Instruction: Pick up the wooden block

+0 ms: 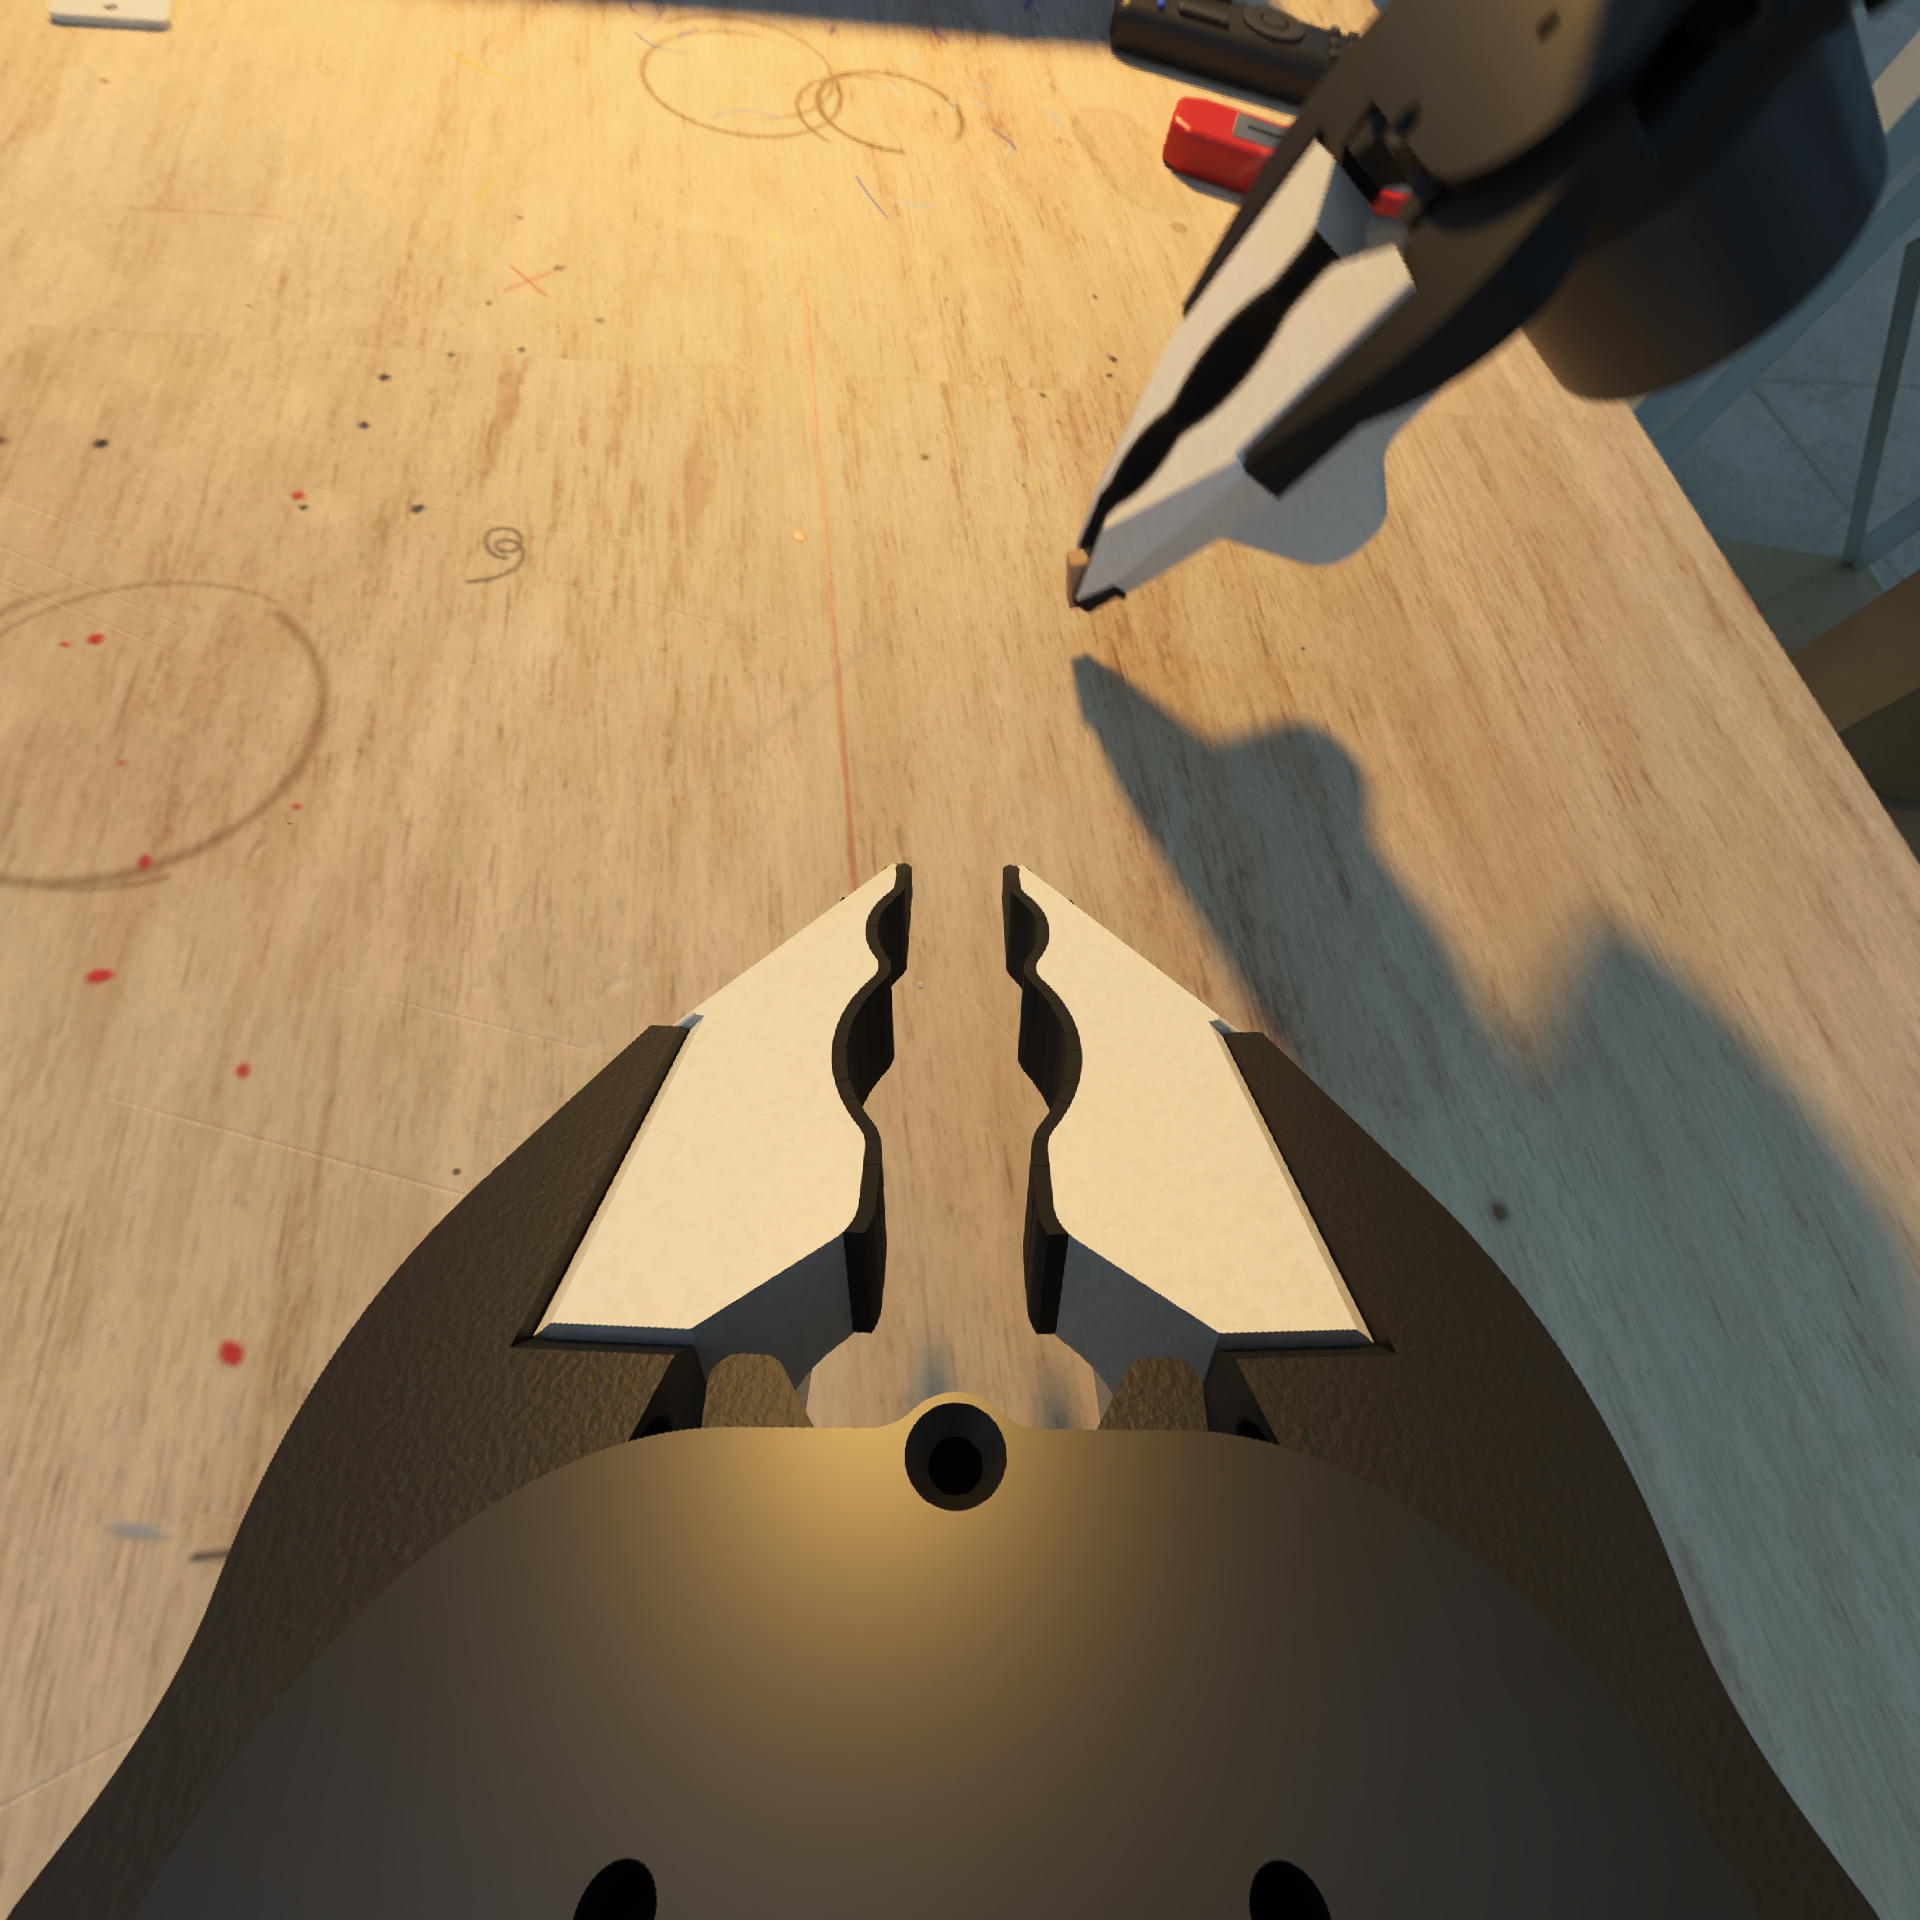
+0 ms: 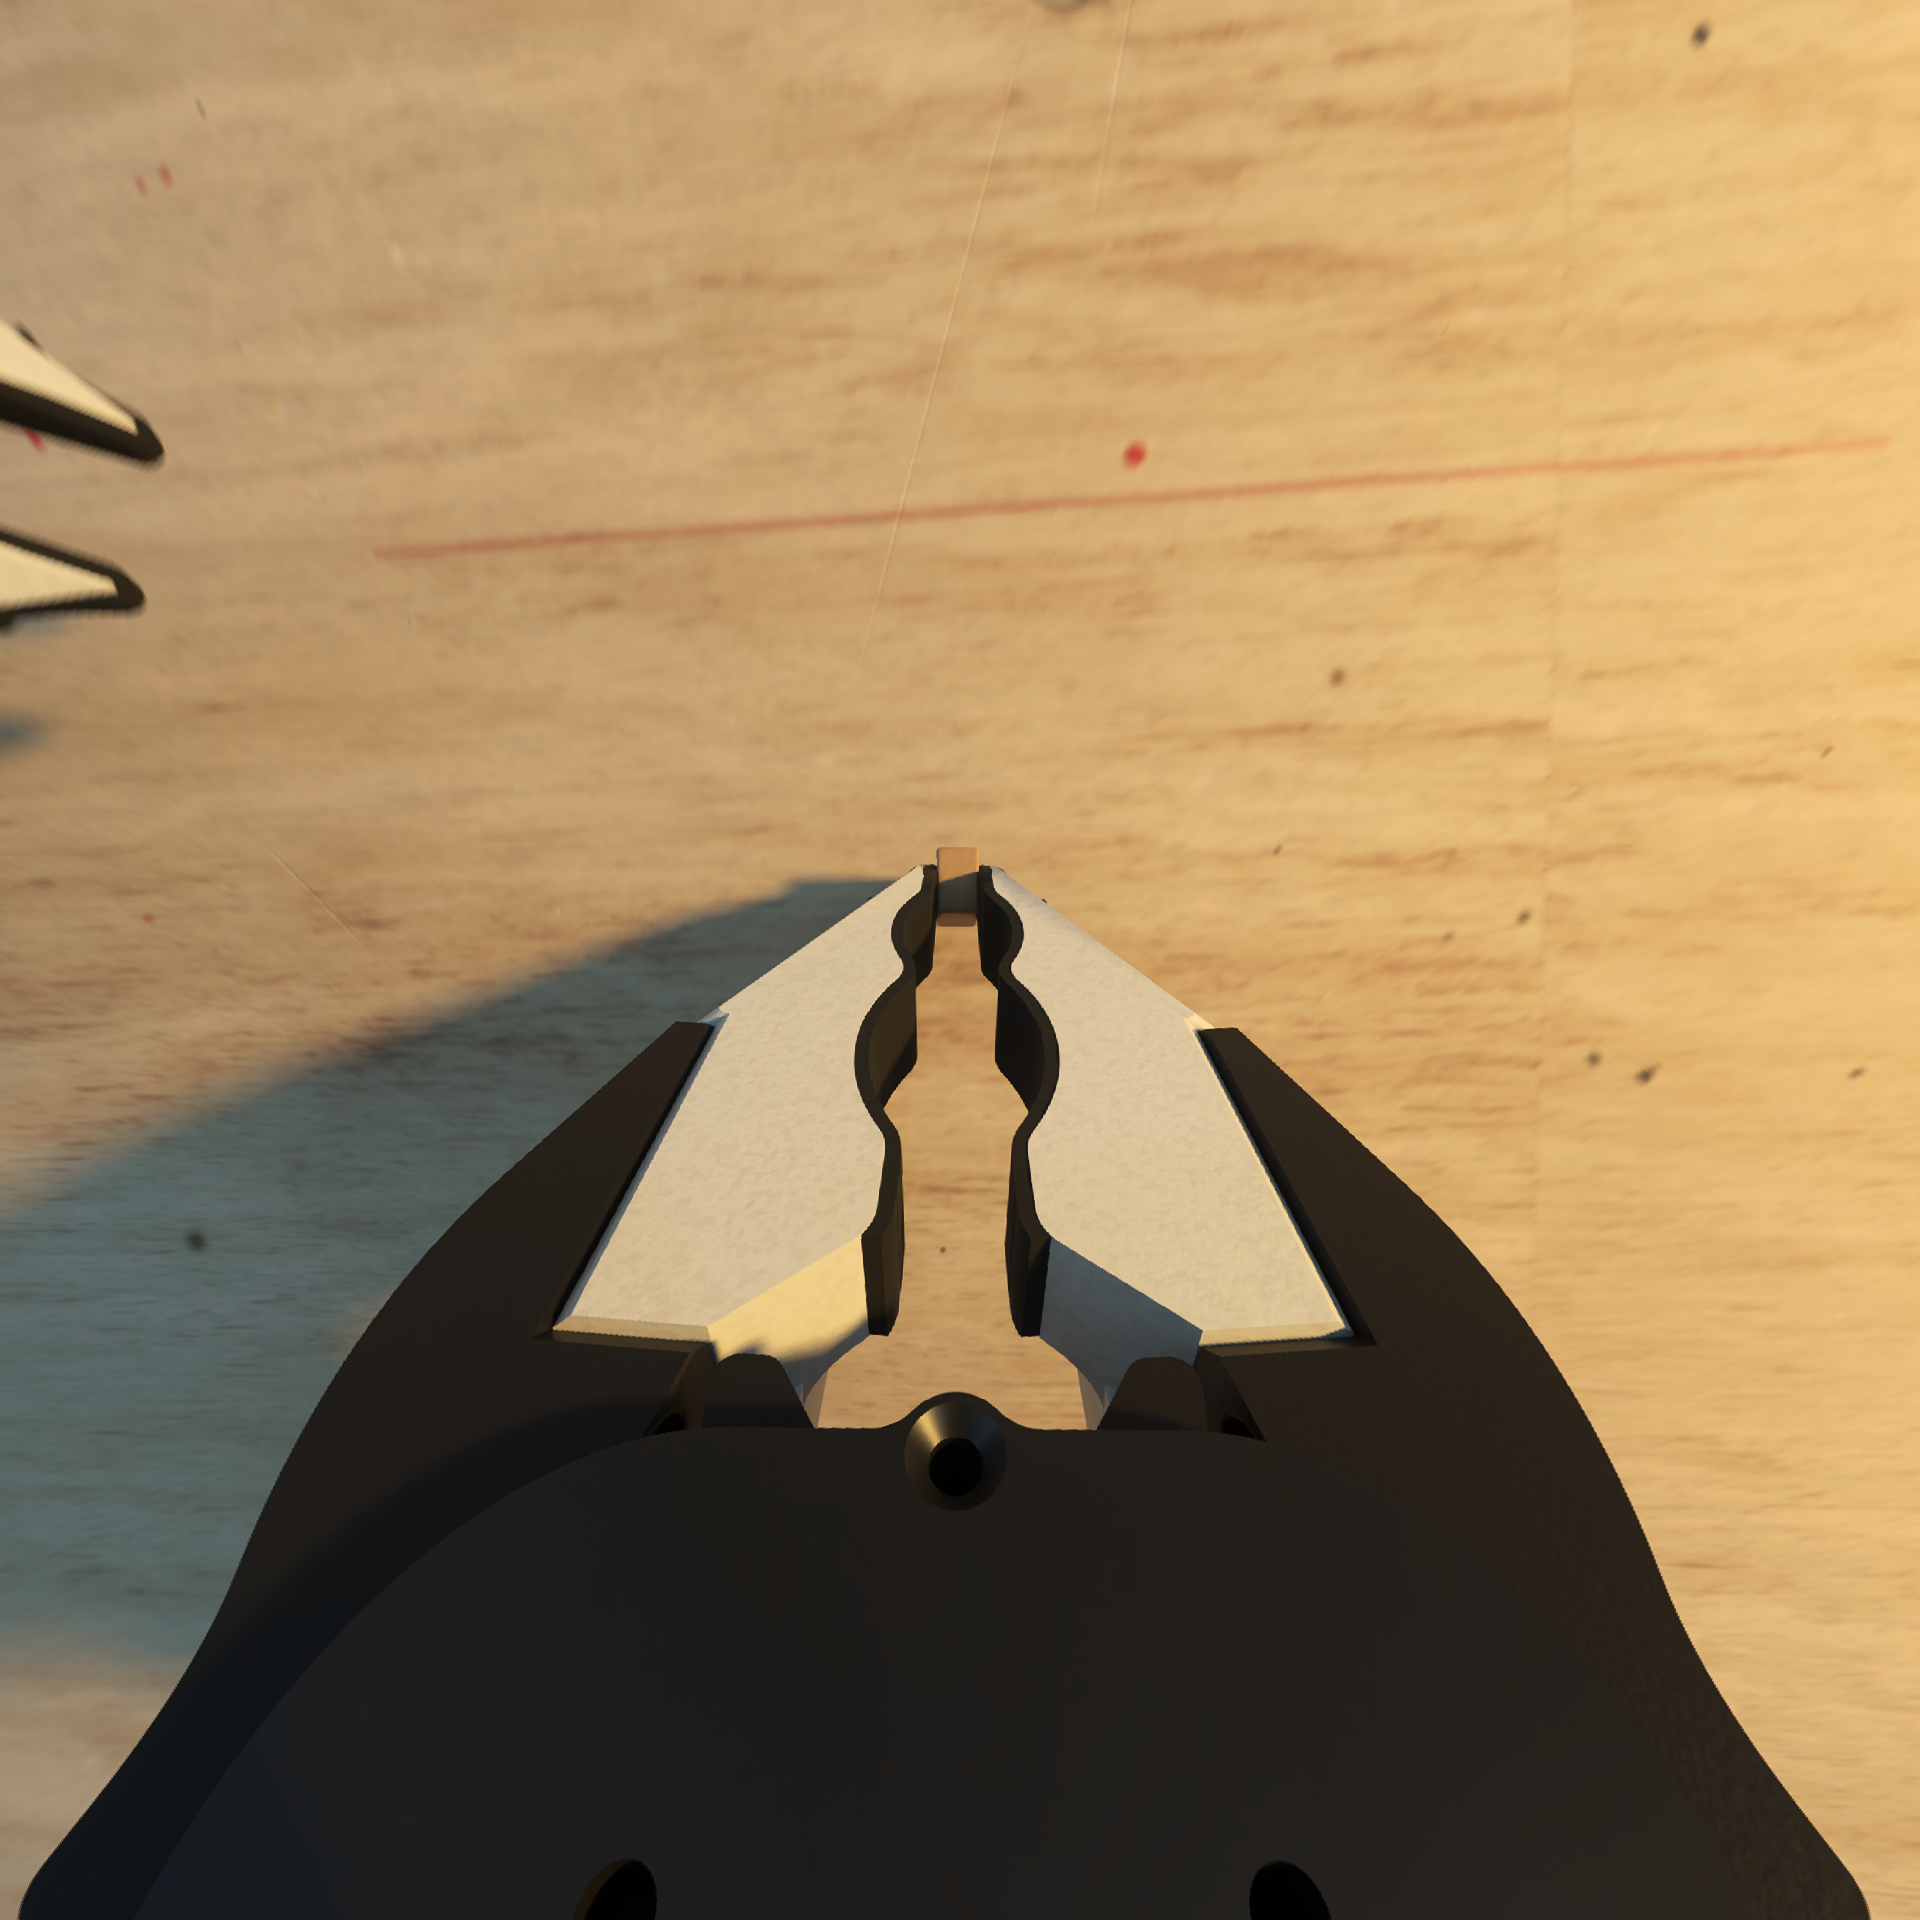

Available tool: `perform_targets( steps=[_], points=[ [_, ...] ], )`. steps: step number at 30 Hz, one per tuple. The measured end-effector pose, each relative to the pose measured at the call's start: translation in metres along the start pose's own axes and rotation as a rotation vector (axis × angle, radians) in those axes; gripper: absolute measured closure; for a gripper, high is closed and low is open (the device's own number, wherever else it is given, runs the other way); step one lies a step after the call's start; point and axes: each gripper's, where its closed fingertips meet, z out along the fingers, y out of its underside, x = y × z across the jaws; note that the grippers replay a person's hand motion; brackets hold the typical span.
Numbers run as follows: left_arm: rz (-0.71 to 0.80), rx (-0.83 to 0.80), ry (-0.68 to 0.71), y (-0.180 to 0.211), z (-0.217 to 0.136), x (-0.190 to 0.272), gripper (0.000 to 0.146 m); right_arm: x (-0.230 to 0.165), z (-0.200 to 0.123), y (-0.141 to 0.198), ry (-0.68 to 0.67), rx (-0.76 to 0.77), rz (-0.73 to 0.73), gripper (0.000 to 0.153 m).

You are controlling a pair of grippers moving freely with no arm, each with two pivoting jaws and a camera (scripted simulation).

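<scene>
The right hand-held gripper (image 2: 957, 883) has its white fingers closed almost together on the small pale wooden block (image 2: 956, 885), which is pinched at the very fingertips. In the left wrist view the block (image 1: 1076, 562) shows just at the tips, and a gap between them and their shadow suggests it is already clear of the scuffed light-wood bench (image 1: 623, 623), though I cannot be sure. The hold is shallow, so I judge the lift is best done straight up and slowly, without tilting, keeping the squeeze steady; any twist could flick the block out. The left hand-held gripper (image 1: 956, 883) hangs over the bench a little apart, fingers parted by a narrow gap and holding nothing. No containers are visible; a red flat object (image 1: 1216, 145) and a black device (image 1: 1216, 42) lie at the far edge.
</scene>
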Motion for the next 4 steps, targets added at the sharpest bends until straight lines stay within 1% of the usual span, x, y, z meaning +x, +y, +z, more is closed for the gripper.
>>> perform_targets(
  steps=[2,4],
  points=[
    [0.0,-0.012,0.008,0.0015,0.0028,0.0033,0.129,-0.0061,0.0038,0.0121,0.028,0.024,-0.014,0.146],
    [0.002,-0.014,0.008,0.0016,0.0042,0.0057,0.129,-0.0116,0.0048,0.0151,0.026,0.073,-0.018,0.146]
  ],
)
